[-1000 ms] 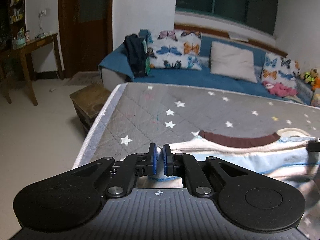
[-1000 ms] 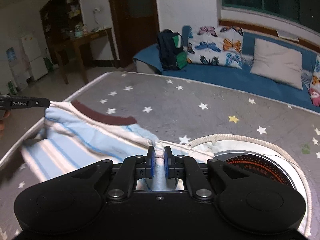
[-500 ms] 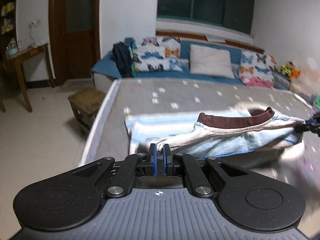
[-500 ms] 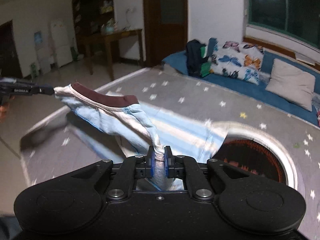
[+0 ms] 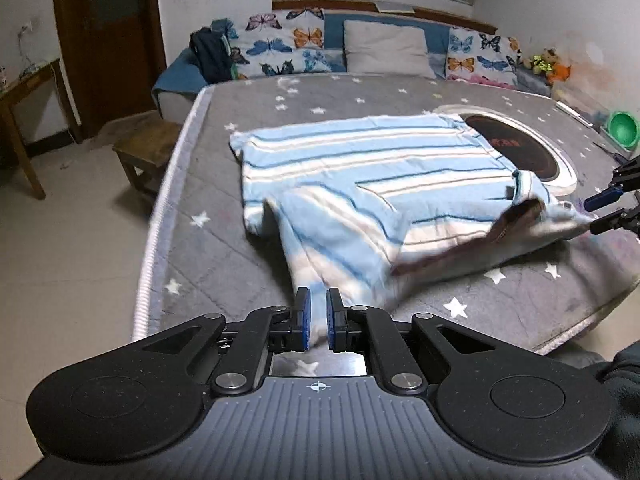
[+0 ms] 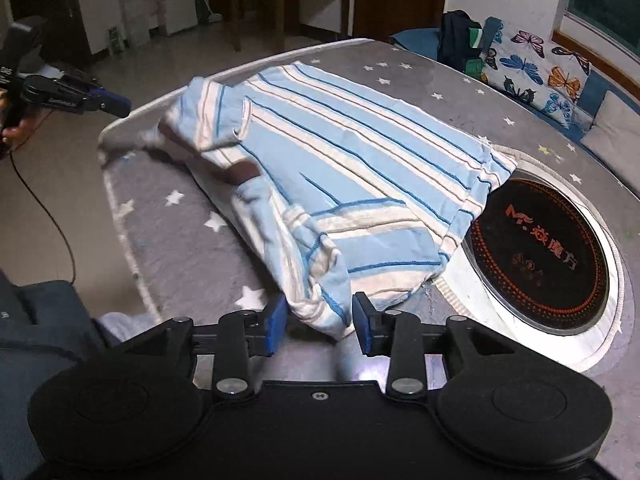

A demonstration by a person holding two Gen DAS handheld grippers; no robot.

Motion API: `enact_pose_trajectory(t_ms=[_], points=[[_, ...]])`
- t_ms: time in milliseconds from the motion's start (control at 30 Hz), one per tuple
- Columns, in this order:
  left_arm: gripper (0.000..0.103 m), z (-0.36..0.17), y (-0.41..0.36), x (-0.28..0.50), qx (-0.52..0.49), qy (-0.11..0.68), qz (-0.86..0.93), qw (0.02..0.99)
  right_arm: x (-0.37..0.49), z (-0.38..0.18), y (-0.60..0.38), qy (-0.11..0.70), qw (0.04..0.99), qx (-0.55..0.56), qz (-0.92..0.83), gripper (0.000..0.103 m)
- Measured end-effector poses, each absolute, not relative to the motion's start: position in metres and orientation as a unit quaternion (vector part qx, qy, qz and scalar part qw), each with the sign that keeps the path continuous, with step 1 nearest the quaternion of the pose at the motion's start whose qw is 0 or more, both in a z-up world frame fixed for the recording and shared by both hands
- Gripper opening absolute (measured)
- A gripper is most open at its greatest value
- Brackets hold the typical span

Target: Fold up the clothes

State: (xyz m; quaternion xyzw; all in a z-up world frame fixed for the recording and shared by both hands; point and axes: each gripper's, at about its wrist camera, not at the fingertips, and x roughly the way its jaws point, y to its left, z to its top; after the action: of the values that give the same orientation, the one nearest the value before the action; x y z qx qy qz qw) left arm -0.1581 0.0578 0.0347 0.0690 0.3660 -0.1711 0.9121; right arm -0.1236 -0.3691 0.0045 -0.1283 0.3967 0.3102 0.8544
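Observation:
A light blue and white striped shirt [image 5: 360, 176] with a brown collar lies spread on the grey star-print table [image 5: 224, 240]. It also shows in the right wrist view [image 6: 340, 168]. My left gripper [image 5: 316, 322] has its jaws slightly apart with a fold of the shirt's near corner between them. My right gripper [image 6: 320, 320] is open, its jaws wide on either side of the shirt's near corner, which rests on the table. The right gripper shows at the left wrist view's right edge [image 5: 608, 208].
A round black cooktop [image 6: 540, 248] with a white rim is set in the table, partly under the shirt. A small wooden stool [image 5: 148, 152] stands left of the table. A blue sofa [image 5: 360, 48] with butterfly pillows sits behind. A green bowl [image 5: 622, 130] sits far right.
Both grippers lifted the shirt by its shoulders, swung it over and laid it flat on the table. The right gripper has opened and let go; the left jaws have parted slightly.

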Motion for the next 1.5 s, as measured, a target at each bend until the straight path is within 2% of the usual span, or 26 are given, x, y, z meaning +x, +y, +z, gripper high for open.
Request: enact_pose_trajectory(t_ms=[67, 267, 367, 600, 733, 767, 833, 900, 1000, 1333, 1500], points=[[0.024, 0.040, 0.054, -0.153, 0.066, 0.355, -0.169, 0.917, -0.124, 0.012, -0.370, 0.387, 0.860, -0.120, 0.312, 0.040], [0.027, 0.022, 0.017, -0.138, 0.079, 0.363, -0.206, 0.905, -0.107, 0.002, -0.351, 0.385, 0.856, -0.106, 0.327, 0.040], [0.035, 0.010, -0.002, -0.132, 0.101, 0.369, -0.215, 0.899, -0.102, -0.011, -0.333, 0.397, 0.843, -0.116, 0.344, 0.040], [0.035, -0.016, -0.022, -0.116, 0.133, 0.381, -0.207, 0.891, -0.096, -0.040, -0.305, 0.423, 0.823, -0.142, 0.351, 0.040], [0.035, -0.028, -0.024, -0.110, 0.137, 0.393, -0.201, 0.887, -0.098, -0.045, -0.300, 0.425, 0.824, -0.155, 0.341, 0.033], [0.034, -0.031, -0.024, -0.108, 0.136, 0.395, -0.199, 0.887, -0.099, -0.045, -0.300, 0.424, 0.825, -0.157, 0.338, 0.025], [0.029, -0.036, -0.025, -0.104, 0.136, 0.399, -0.193, 0.886, -0.100, -0.044, -0.302, 0.423, 0.831, -0.160, 0.325, 0.017], [0.013, -0.037, -0.024, -0.101, 0.132, 0.402, -0.188, 0.886, -0.099, -0.043, -0.305, 0.422, 0.834, -0.159, 0.318, 0.012], [0.007, -0.030, -0.018, -0.102, 0.116, 0.396, -0.179, 0.893, -0.102, -0.039, -0.312, 0.409, 0.847, -0.159, 0.300, 0.007], [0.003, 0.008, 0.047, -0.111, 0.028, 0.346, -0.074, 0.935, -0.094, -0.008, -0.362, 0.354, 0.903, -0.139, 0.197, 0.004], [0.003, 0.007, 0.047, -0.125, 0.038, 0.360, -0.114, 0.925, -0.086, -0.009, -0.382, 0.373, 0.905, -0.120, 0.169, 0.004]])
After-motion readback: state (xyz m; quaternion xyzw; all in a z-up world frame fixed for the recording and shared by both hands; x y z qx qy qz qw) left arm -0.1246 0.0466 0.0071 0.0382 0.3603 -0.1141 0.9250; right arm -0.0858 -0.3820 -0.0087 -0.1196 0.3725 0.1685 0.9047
